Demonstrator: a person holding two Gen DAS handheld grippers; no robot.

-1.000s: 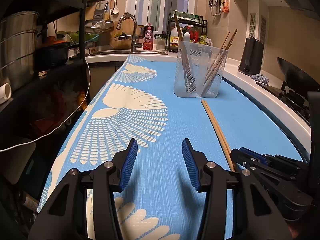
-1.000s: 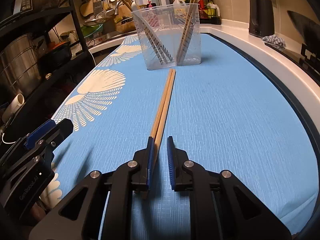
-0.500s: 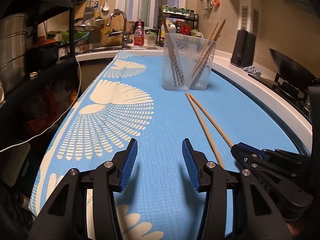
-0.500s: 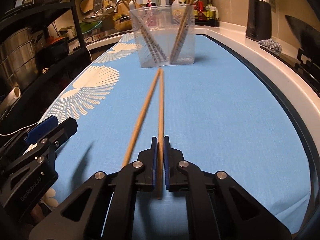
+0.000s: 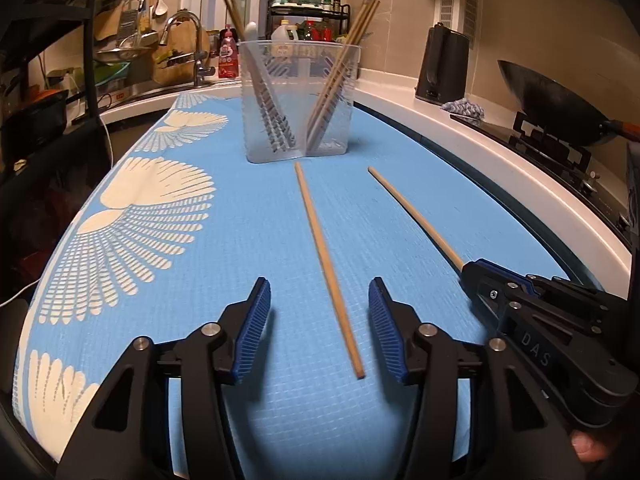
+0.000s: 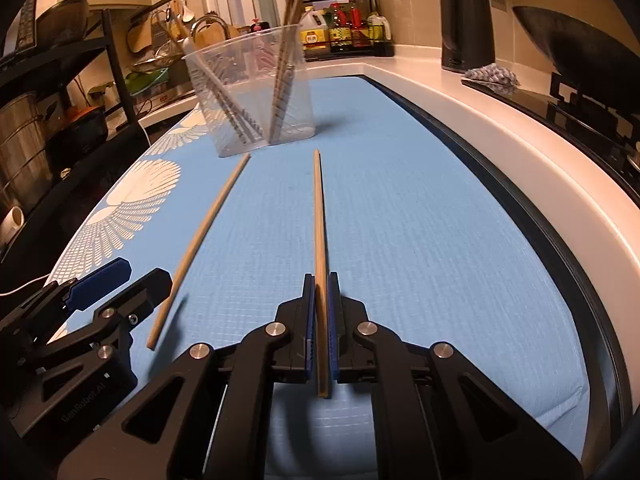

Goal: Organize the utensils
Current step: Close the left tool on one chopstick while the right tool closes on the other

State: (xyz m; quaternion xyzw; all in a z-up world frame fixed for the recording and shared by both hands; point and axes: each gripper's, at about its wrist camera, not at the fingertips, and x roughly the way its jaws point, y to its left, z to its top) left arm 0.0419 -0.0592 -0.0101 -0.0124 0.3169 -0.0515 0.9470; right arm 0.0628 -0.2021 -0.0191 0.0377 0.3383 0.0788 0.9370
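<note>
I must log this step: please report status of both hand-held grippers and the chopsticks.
Right hand-held gripper shut on one chopstick. Left hand-held gripper open, just widened, astride loose chopstick. Path to holder clear.

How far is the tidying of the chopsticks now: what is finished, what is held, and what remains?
Done: several chopsticks already stand in the clear holder. In hand: the right gripper is shut on one chopstick. Left: the loose chopstick lies on the blue mat between the open fingers of the left gripper, whose jaws have just widened, not yet gripped.

The right tool (image 6: 319,312) hides part of the clamped chopstick (image 6: 318,216); bottle labels on the rack (image 6: 344,20) are unreadably small.
</note>
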